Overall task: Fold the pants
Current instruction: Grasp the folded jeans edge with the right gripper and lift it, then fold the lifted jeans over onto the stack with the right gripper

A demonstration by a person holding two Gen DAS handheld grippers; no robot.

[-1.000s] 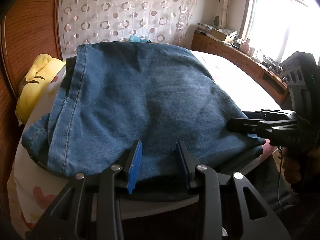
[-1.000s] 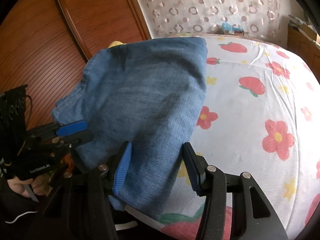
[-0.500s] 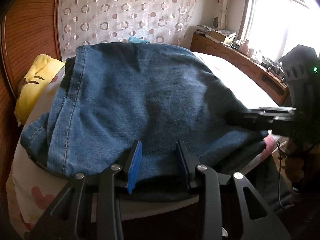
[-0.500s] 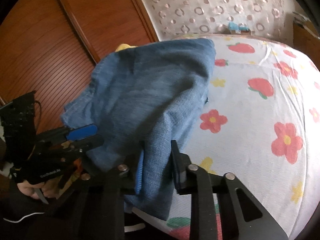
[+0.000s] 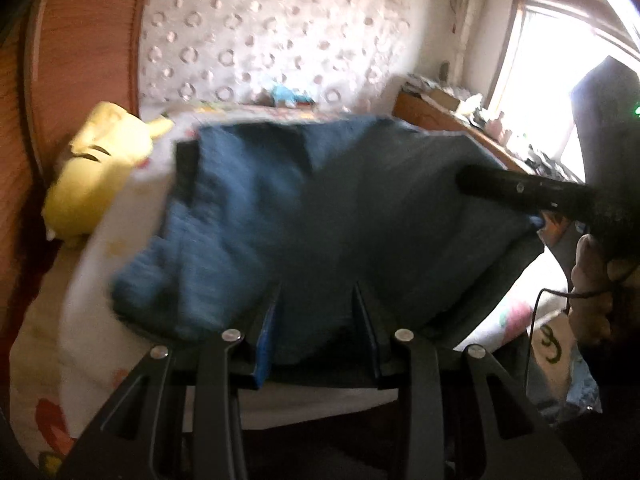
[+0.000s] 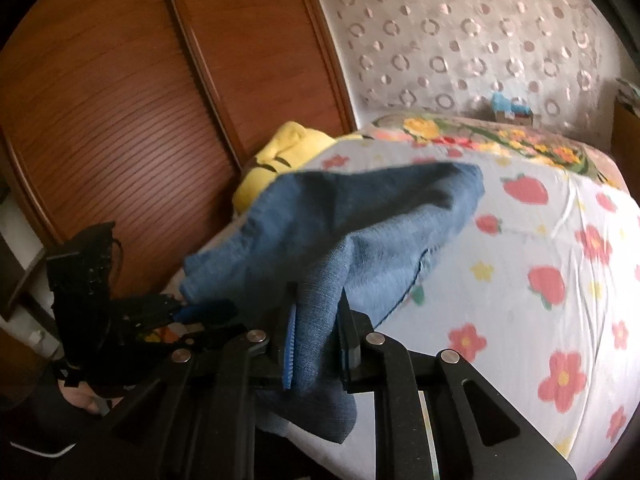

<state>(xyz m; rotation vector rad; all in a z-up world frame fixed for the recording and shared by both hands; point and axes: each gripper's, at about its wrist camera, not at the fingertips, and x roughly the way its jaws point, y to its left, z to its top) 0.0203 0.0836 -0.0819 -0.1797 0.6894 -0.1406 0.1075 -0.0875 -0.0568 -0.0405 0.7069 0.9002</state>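
Observation:
The blue denim pants [image 5: 304, 216] lie on the bed, their near edge lifted off the sheet. My left gripper [image 5: 318, 328] is shut on the near hem, with denim filling the gap between its fingers. My right gripper [image 6: 318, 340] is shut on the other near corner of the pants [image 6: 360, 232], which bunches up between its fingers. In the left wrist view the right gripper [image 5: 520, 192] holds the right corner raised. In the right wrist view the left gripper [image 6: 200, 312] holds the left corner.
The bed sheet [image 6: 540, 280] has red flowers and strawberries. A yellow plush toy [image 5: 104, 168] lies at the left by the wooden headboard [image 6: 120, 120]. A patterned curtain [image 5: 260, 32] hangs behind. A wooden counter with clutter [image 5: 460, 116] stands under the window.
The right gripper closed on the denim corner half a second ago. Both grippers have now lifted the near edge and carried it towards the far end of the pants.

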